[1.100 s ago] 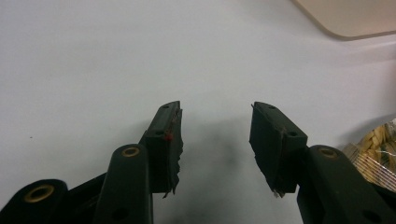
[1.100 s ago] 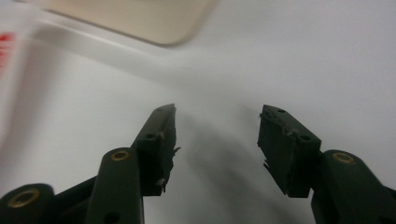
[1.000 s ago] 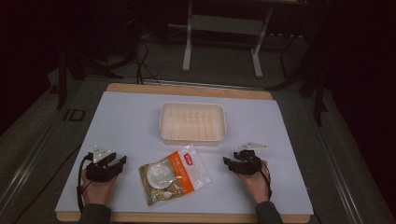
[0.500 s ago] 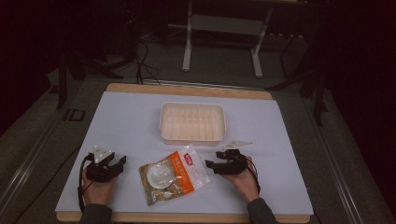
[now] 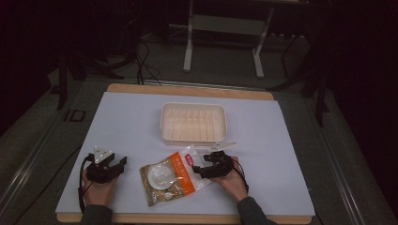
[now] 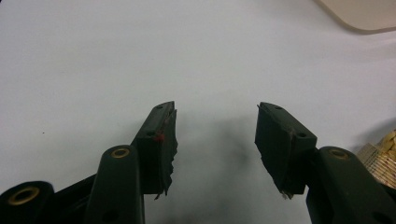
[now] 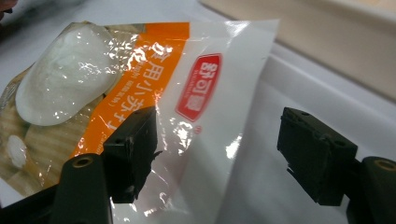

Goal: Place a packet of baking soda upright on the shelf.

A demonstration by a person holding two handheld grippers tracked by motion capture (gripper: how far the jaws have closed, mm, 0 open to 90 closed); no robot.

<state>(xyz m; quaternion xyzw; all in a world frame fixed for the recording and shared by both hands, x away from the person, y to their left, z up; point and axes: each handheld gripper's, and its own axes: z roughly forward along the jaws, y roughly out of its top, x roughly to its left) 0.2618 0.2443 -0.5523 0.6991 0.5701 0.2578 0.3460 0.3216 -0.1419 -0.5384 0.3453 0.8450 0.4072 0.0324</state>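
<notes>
A clear and orange snack bag (image 5: 168, 176) with a red label lies flat on the white table, near the front. My right gripper (image 5: 197, 165) is at the bag's right edge, pointing left. In the right gripper view its jaws have just been opening and stand wide apart: the left jaw is over the snack bag (image 7: 187, 93), the right jaw over bare table, and the bag's clear edge lies between them with neither pad pressing on it. My left gripper (image 5: 117, 164) rests left of the bag; the left gripper (image 6: 215, 112) is open over bare table.
A cream plastic tray (image 5: 193, 123) stands behind the bag at the table's middle; its corner, the tray (image 6: 364, 14), shows top right in the left gripper view. The table's wooden front edge (image 5: 187, 218) runs just below both hands. Dark floor and stands lie beyond.
My right gripper has slid left to the bag's right edge and its jaws have spread wider. The left gripper, the bag and the tray have stayed put.
</notes>
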